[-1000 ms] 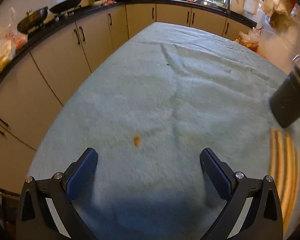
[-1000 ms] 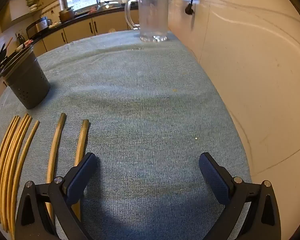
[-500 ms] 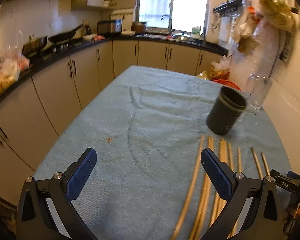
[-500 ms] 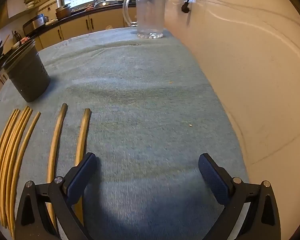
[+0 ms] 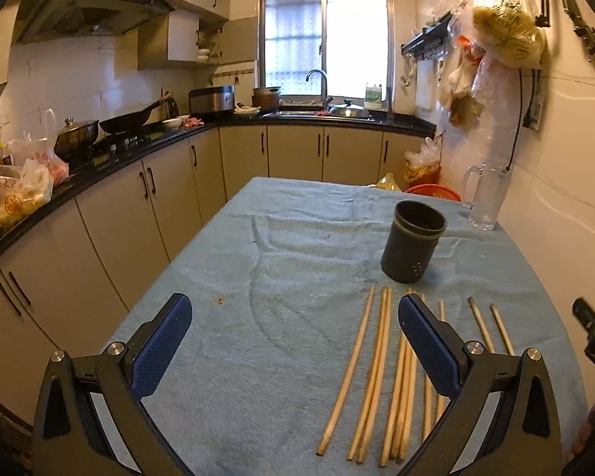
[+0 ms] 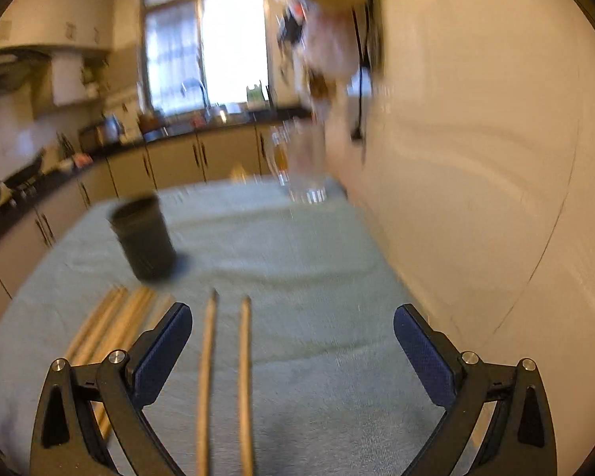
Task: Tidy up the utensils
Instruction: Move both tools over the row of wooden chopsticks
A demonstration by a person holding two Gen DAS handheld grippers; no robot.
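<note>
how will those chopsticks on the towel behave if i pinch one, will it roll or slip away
The chopsticks look like thin, straight wood, so probably stiff and light. They lie flat on the soft blue towel, which likely damps rolling. Several lie packed close together, so open tongs may nudge neighbours; the two apart at the right seem easier to take.

Home kitchen: range hood (image 5: 87,12) hanging far left, wok (image 5: 133,121) sitting on stove, sink faucet (image 5: 317,81) standing under far window (image 5: 325,35).
</note>
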